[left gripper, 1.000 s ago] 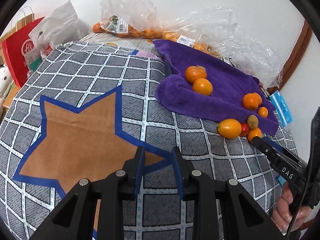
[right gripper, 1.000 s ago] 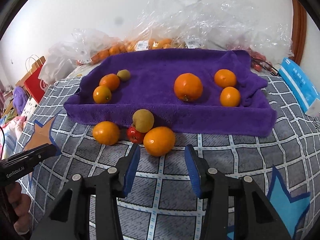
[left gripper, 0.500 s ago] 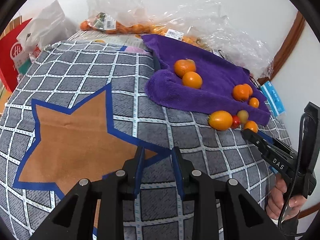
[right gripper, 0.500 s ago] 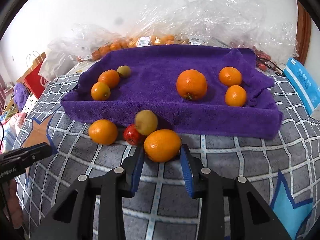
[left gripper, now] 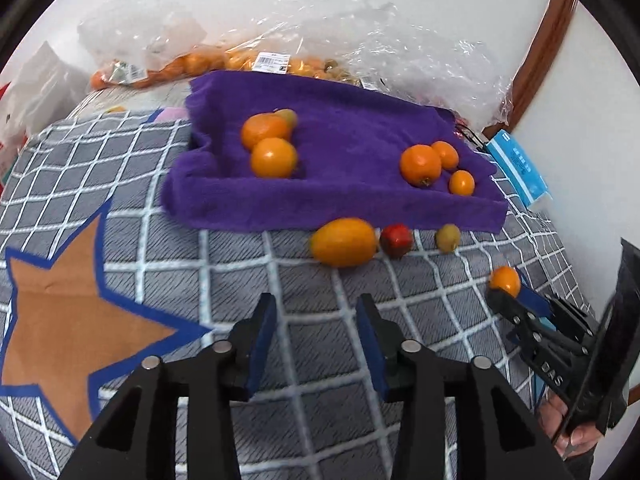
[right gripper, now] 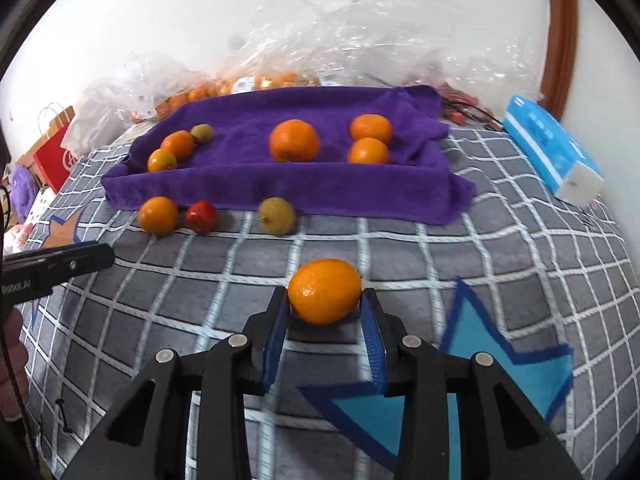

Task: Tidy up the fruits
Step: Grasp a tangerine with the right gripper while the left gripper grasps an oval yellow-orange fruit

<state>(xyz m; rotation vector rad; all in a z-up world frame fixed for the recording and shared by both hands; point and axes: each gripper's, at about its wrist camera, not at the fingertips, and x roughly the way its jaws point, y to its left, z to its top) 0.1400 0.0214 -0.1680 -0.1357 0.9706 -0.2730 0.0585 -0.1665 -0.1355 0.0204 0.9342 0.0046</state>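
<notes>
Fruit lies scattered on a purple towel point(right gripper: 304, 188) spread over a checked quilt point(right gripper: 500, 248).
The right gripper point(right gripper: 325, 312) clamps an orange point(right gripper: 324, 290) off the towel; the left gripper point(left gripper: 316, 340), marked "Robot.AI", has just been opening, empty.

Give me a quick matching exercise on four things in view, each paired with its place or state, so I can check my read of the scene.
Things:
1. orange
2. red fruit
3. blue tissue pack
4. left gripper

Places or states:
A. open, nothing between its fingers
B. between the right gripper's fingers
C. beside the purple towel's far right corner
D. on the checked cover, before the towel's front edge

Pairs: 1-B, 2-D, 3-C, 4-A
</notes>
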